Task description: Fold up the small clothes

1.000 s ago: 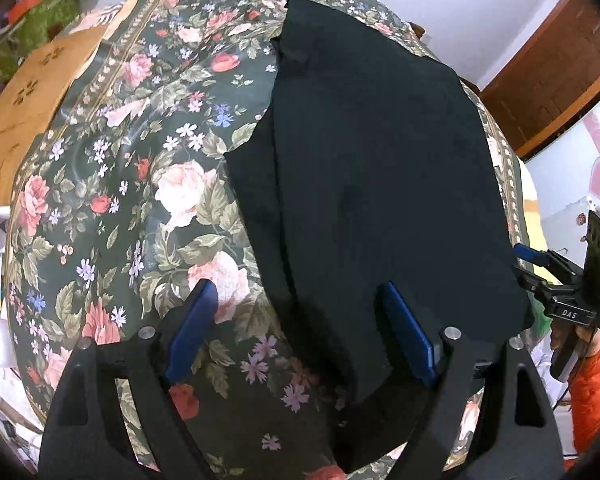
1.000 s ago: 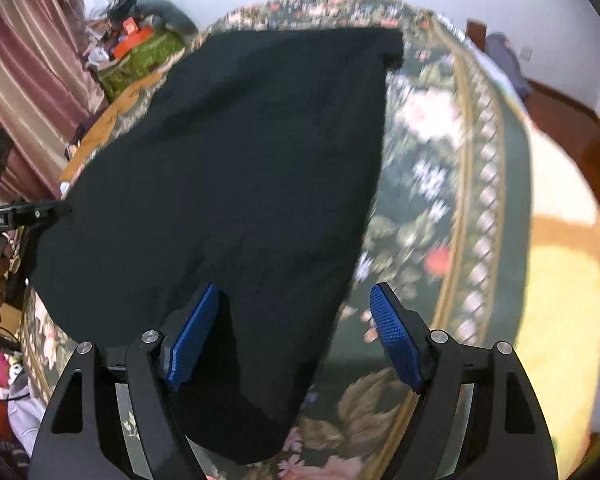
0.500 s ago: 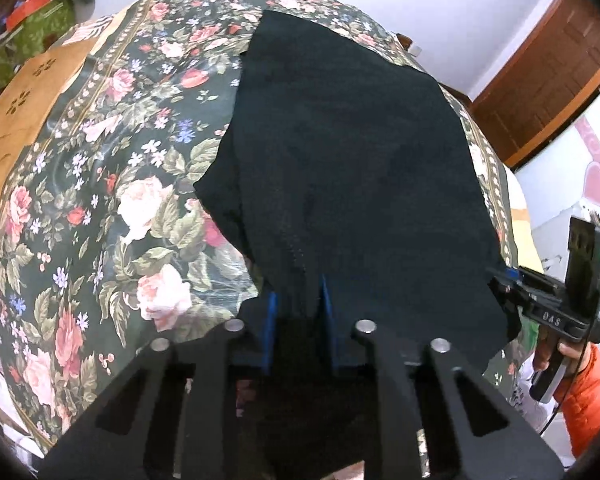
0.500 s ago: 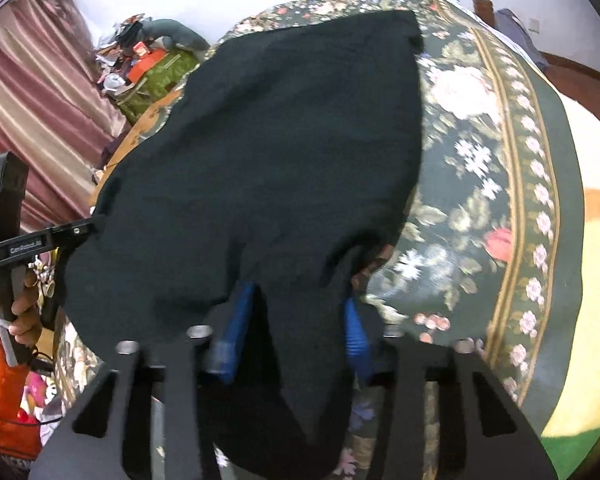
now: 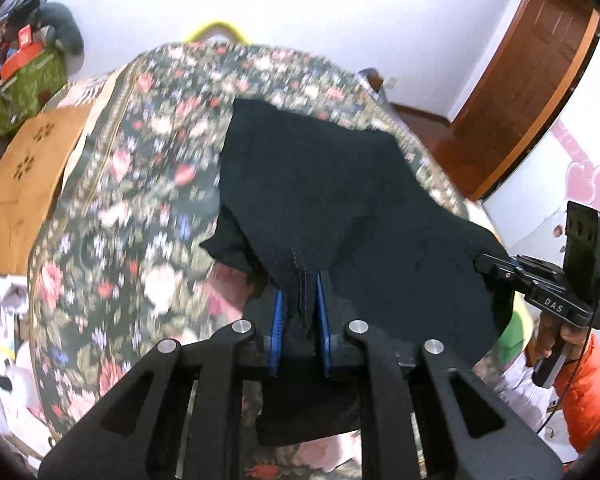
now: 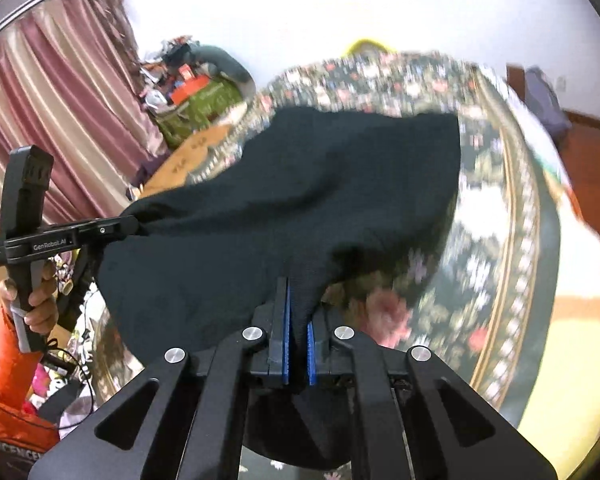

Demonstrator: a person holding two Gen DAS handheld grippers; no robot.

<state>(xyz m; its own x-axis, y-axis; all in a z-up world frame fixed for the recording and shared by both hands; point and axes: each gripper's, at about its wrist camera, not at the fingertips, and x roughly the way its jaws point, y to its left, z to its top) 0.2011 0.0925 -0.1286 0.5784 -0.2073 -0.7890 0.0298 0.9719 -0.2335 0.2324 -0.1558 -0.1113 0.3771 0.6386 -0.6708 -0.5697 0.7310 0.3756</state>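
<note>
Left gripper [image 5: 300,312], closing, and right gripper [image 6: 297,344] each clamp the black garment [image 5: 340,208] above the floral cloth [image 5: 140,208], frame centre.

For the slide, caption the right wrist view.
Right gripper pinches the black garment's near edge, lifted off the floral cloth.

Home bedroom: floral bedspread [image 5: 148,184], curtains [image 6: 60,92]
</note>
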